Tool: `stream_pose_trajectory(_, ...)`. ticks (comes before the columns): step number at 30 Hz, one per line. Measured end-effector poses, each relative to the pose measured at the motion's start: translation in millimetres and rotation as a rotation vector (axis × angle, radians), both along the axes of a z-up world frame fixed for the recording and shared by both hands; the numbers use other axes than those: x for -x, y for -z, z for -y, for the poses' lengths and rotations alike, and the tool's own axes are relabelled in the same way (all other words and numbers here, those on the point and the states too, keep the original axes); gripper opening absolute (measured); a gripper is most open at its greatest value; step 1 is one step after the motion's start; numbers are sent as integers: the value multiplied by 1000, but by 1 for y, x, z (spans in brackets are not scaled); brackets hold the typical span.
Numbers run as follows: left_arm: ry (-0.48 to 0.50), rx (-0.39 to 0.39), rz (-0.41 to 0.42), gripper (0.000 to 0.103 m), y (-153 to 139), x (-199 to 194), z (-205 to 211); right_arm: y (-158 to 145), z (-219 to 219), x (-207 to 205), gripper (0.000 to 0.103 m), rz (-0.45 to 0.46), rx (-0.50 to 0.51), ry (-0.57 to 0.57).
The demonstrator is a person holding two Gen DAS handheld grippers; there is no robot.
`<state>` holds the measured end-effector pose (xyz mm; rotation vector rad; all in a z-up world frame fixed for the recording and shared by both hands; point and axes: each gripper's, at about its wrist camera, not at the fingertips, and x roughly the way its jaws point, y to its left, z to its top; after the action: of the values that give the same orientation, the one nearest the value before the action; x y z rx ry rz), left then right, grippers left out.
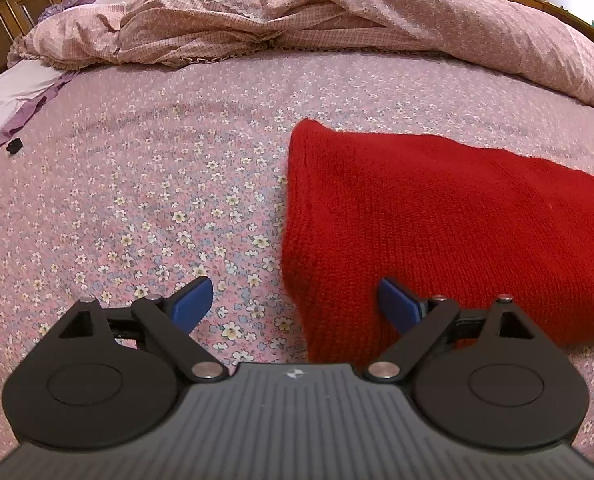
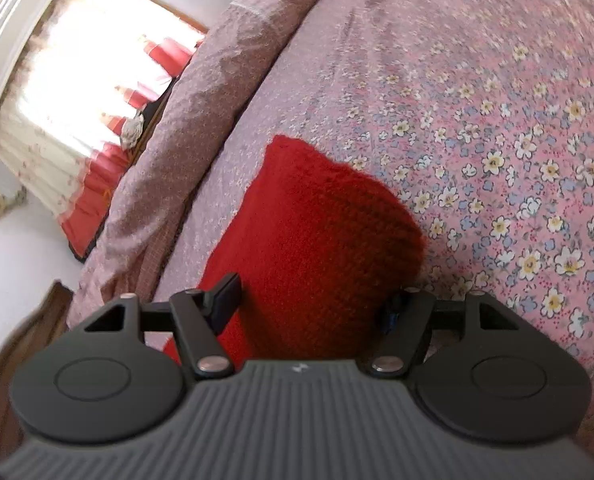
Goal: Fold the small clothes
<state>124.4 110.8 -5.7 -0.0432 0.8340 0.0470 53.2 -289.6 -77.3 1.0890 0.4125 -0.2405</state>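
A red knitted garment (image 1: 429, 216) lies folded flat on the pink floral bedsheet (image 1: 157, 184). My left gripper (image 1: 295, 300) is open, low over the garment's near left corner; its right finger is over the knit, its left finger over the sheet. In the right wrist view the same red garment (image 2: 317, 232) fills the middle. My right gripper (image 2: 311, 300) is open, its jaws wide apart on either side of the garment's near end. The right finger is mostly hidden behind the knit.
A rumpled pink duvet (image 1: 297, 20) is piled along the far side of the bed, also seen in the right wrist view (image 2: 201, 100). A purple-edged pillow (image 1: 13, 96) and a small black object (image 1: 15, 146) lie at the left. A bright curtained window (image 2: 81, 92) is beyond the bed.
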Motion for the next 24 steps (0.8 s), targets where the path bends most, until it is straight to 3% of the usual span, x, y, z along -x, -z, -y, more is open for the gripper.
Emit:
stream_pose_trajectory(4, -4, 4, -1, 94, 0, -1, 0, 2, 8, -2, 69, 3, -67, 17)
stream_pose_trajectory(8, -5, 5, -1, 94, 0, -1, -1, 1, 5, -5, 69, 8, -46, 24)
stream_pose_trajectory(15, -10, 6, -7, 94, -1, -1, -1, 4, 3, -13, 44, -14, -22, 23)
stream_pose_trajectory(20, -16, 7, -14, 94, -3, -1, -2, 7, 5, -9, 38, -10, -28, 2)
stream_pose_trajectory(24, -21, 9, -19, 94, -7, 0, -4, -3, 2, -10, 34, -12, 44, -26)
